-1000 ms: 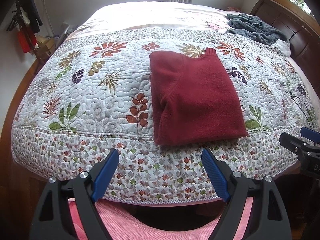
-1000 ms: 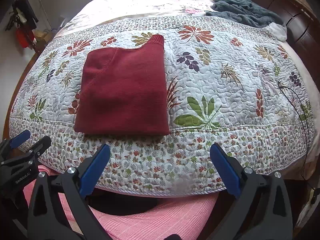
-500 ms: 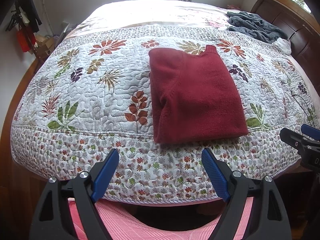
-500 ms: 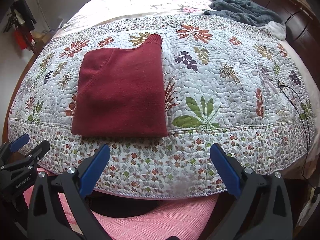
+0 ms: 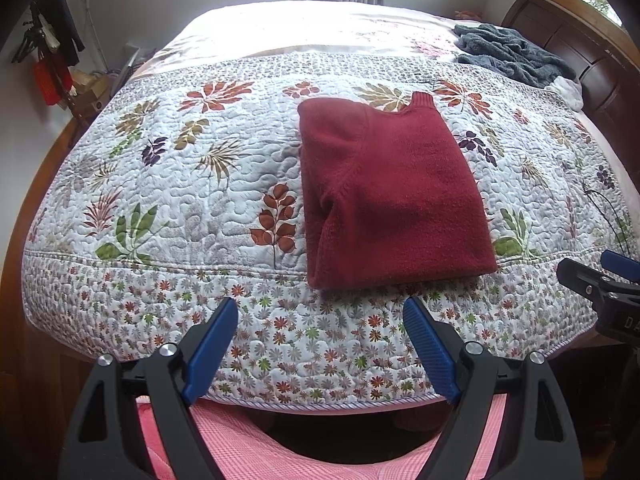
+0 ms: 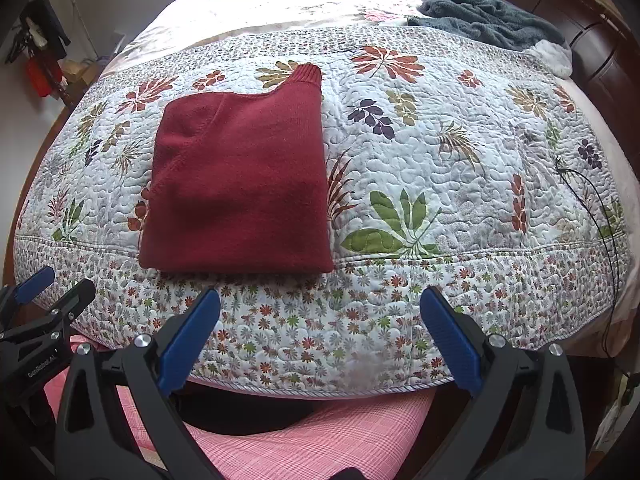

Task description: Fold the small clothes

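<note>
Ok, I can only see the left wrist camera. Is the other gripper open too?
Observer: Yes, the right gripper is wide open and holds nothing.
Child: Is it pointing at the red sweater?
Observer: Not quite. The red sweater lies left of its centre line; straight ahead is bare quilt.
Child: Anything else over there?
Observer: A thin black cable runs down over the quilt's right side.
</note>
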Demonstrator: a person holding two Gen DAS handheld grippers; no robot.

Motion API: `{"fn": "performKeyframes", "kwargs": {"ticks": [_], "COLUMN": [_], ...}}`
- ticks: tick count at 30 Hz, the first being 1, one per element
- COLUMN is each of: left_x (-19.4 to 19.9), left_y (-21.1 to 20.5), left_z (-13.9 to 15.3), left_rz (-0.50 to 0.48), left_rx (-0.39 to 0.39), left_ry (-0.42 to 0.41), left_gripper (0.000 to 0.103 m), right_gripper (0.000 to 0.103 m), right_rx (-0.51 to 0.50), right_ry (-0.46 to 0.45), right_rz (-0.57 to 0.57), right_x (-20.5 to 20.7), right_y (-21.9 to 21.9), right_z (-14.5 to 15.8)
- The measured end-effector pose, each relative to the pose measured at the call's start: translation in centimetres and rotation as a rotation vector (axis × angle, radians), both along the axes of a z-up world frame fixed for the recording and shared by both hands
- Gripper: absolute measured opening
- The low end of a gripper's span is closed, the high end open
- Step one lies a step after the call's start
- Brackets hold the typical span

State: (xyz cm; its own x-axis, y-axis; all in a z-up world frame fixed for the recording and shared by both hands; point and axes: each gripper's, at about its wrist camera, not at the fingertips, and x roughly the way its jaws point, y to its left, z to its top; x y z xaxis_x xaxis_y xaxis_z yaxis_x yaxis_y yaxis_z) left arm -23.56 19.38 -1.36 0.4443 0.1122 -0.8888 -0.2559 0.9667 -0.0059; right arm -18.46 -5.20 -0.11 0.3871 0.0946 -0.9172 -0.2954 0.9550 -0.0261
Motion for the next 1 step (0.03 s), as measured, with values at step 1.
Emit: {"fn": "performKeyframes", "kwargs": {"ticks": [1], "left_x": [-0.04], "left_y": [-0.04], "left_z": [0.03], "left_rz": [0.002], "left_rx": [-0.001], "left_ry": [-0.001], "left_gripper": [0.085], "right_gripper": [0.099], "right_rx": [0.0], "right_ry": [0.001], "right_rz": [-0.001], "right_x": [0.01], "right_y": [-0.04], "right_z": [-0.03]}}
